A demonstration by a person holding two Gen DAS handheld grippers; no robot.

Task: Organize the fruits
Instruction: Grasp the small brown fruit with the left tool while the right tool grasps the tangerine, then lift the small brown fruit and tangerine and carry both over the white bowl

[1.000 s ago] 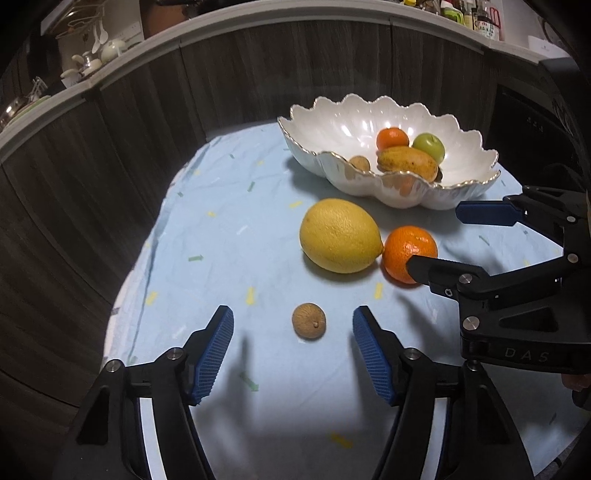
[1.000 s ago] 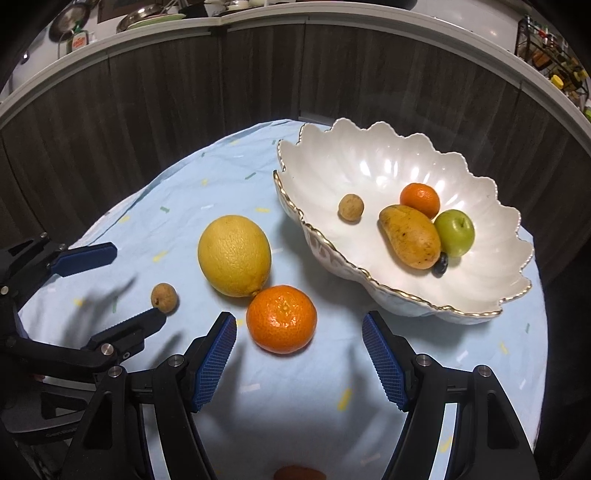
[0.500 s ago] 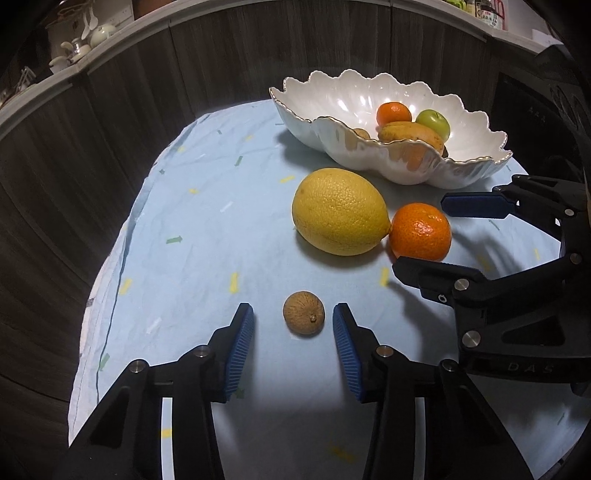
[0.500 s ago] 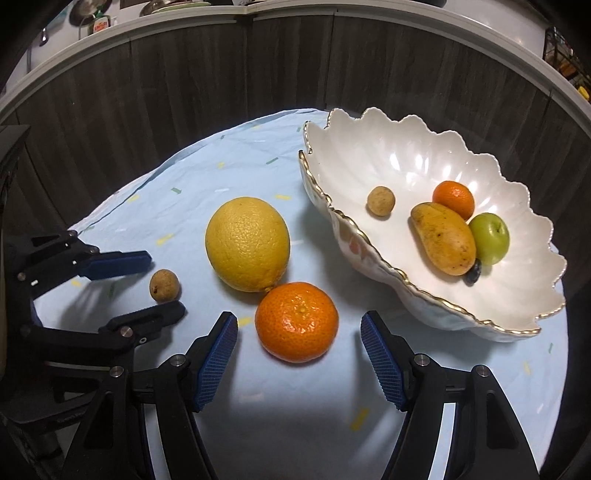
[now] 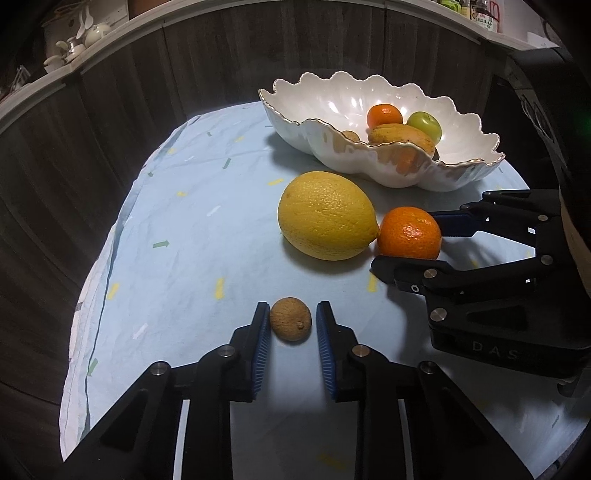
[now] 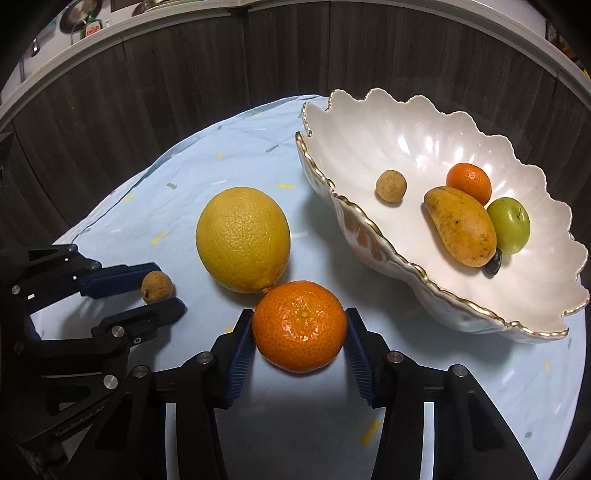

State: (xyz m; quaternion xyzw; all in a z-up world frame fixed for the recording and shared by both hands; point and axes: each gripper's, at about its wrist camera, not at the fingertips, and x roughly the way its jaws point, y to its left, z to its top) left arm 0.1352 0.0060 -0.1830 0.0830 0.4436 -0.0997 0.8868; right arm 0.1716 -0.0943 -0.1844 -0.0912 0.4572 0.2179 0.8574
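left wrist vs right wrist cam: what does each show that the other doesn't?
Left wrist only: white crockery on the shelf at top left, and the left gripper seen along its own fingers, which have just closed on the small brown round fruit.

Right wrist only: a small dark fruit tucked under the mango in the bowl, and the right gripper's blue pads against both sides of the loose orange mandarin.

Both: the white scalloped gold-rimmed bowl, the big yellow citrus, the pale blue tablecloth.

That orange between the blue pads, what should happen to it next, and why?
Probably lift it straight up. The right gripper has just closed its pads against both sides of the orange, which touches the big lemon and belongs in the white bowl.
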